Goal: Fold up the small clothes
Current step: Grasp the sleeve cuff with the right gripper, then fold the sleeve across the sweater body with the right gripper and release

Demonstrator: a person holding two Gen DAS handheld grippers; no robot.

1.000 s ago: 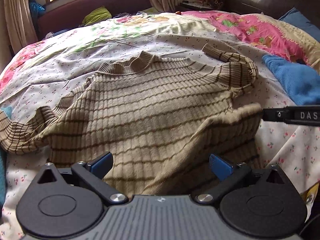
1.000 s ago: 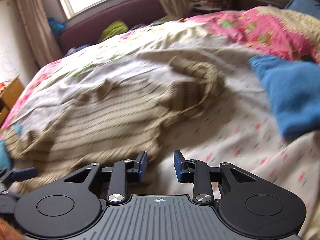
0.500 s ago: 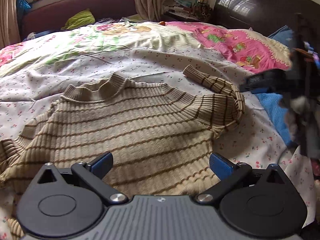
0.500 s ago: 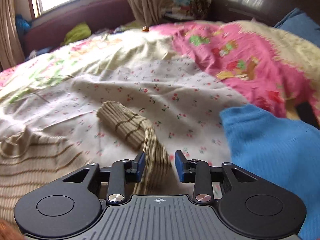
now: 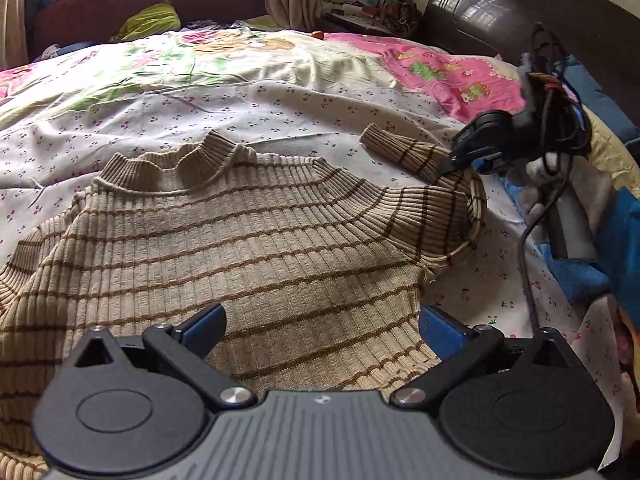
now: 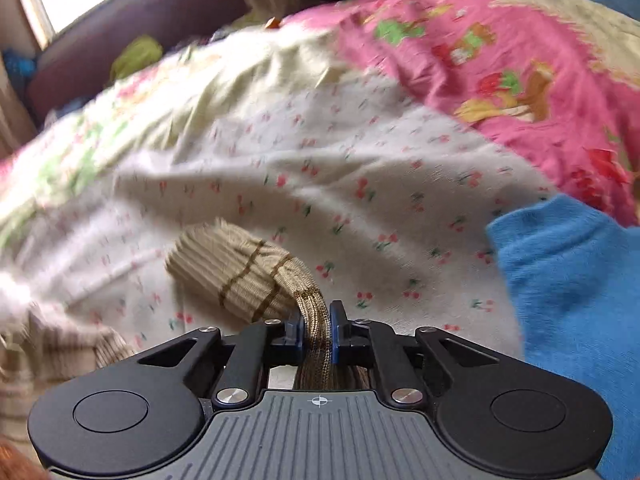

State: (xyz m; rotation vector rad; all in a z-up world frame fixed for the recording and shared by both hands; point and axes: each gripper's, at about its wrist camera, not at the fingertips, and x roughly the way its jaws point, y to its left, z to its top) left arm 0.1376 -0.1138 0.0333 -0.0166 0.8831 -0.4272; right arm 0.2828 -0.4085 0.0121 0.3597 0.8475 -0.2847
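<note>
A beige ribbed knit sweater with thin brown stripes [image 5: 248,248] lies spread flat, collar toward twelve o'clock, on a white bedsheet printed with small red cherries [image 5: 256,108]. In the left wrist view the left gripper [image 5: 322,326] hangs over the sweater's lower hem at six o'clock, its blue-padded jaws spread wide with only flat knit beneath them and nothing pinched. The sweater's right sleeve [image 5: 436,184] bends back on itself at about two o'clock, cuff pointing toward twelve. There the right gripper [image 6: 318,330] is closing its jaws on a bunched fold of that sleeve, the pads pressing the knit from both sides; in its own view the cuff [image 6: 224,264] lies just beyond the fingertips at eleven o'clock. A bright blue fleecy garment [image 6: 572,292] lies at three o'clock, near the sleeve. A pink cartoon-print quilt [image 6: 500,64] covers the bed toward one o'clock.
</note>
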